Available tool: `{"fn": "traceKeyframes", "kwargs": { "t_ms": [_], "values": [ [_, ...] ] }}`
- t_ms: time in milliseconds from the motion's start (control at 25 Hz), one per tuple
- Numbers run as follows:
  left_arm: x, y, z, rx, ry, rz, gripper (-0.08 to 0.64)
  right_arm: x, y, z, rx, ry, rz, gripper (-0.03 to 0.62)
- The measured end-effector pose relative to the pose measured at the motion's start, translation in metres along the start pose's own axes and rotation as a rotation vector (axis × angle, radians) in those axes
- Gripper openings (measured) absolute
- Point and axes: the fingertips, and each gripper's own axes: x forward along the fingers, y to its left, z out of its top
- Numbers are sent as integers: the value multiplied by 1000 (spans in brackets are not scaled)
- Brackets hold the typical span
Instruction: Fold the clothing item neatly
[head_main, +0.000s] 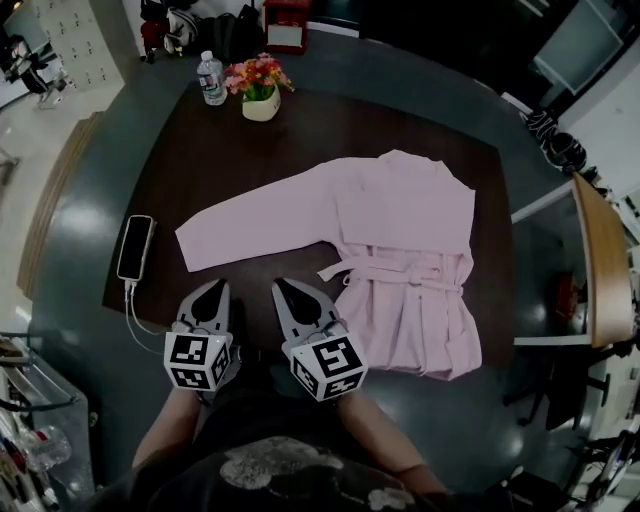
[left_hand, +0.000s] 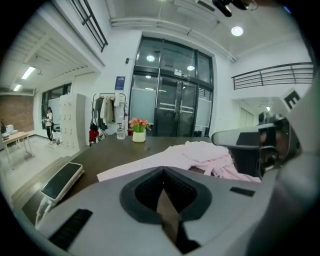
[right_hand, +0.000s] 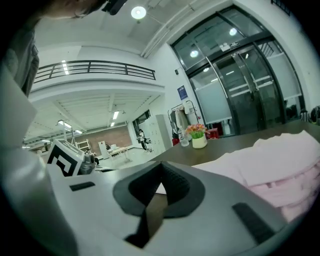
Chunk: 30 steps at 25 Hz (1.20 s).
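Observation:
A pale pink robe (head_main: 400, 255) lies spread on the dark table (head_main: 230, 160), one sleeve (head_main: 255, 228) stretched out to the left and its belt tied across the waist. My left gripper (head_main: 213, 290) rests near the table's front edge, shut and empty, just short of the sleeve. Beside it, my right gripper (head_main: 283, 291) is also shut with nothing between its jaws, close to the robe's lower left edge. The robe (left_hand: 200, 152) shows past the left jaws, and the same robe (right_hand: 270, 162) lies to the right of the right jaws.
A phone (head_main: 135, 247) on a white cable lies at the table's left edge. A flower pot (head_main: 260, 90) and a water bottle (head_main: 211, 78) stand at the far side. A wooden bench (head_main: 600, 260) stands to the right.

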Motion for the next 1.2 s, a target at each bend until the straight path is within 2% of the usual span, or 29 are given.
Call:
{"fn": "traceKeyframes", "kwargs": {
  "t_ms": [280,560,680,800,960,1080,1200],
  "values": [
    [-1,101,-2,-17,18,21,9,93,49,-33,-36,129,-4,-7],
    [-8,160,-18,-52,37,46,9,156,83,-97,-88,335,64,-6],
    [-13,176,-22,-66,39,56,9,176,96,-122,-119,411,95,-5],
    [-16,189,-27,-79,44,60,9,194,103,-135,-170,474,90,-3],
    [-17,199,-33,-92,53,59,9,209,103,-151,-223,562,74,57],
    [-16,201,-36,-96,59,49,9,214,98,-160,-262,611,41,72],
    [-15,202,-36,-98,61,37,9,217,93,-161,-319,618,-12,72]
  ]
}}
